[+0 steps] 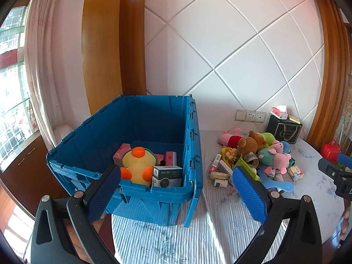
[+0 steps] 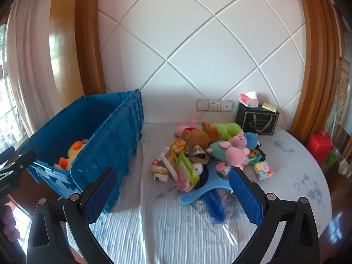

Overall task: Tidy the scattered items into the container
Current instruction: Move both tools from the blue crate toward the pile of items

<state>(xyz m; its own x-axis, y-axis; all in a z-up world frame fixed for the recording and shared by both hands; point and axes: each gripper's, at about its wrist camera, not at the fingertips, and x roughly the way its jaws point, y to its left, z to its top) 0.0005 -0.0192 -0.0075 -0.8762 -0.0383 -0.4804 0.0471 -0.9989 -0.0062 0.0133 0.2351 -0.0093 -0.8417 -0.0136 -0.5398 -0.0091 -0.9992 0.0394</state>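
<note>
**Both claws empty, pile waiting**

You held the left claw (image 1: 176, 187) wide over the bin (image 1: 193, 145), likely just emptied. The right claw (image 2: 173, 194) gaped wide facing the toy pile (image 2: 211, 151) on the counter (image 2: 297, 176) beside the bin, ready to pick.

Round cloth-covered table (image 2: 286, 176), blue crate (image 2: 105, 145), toy pile (image 2: 211, 151)
</note>
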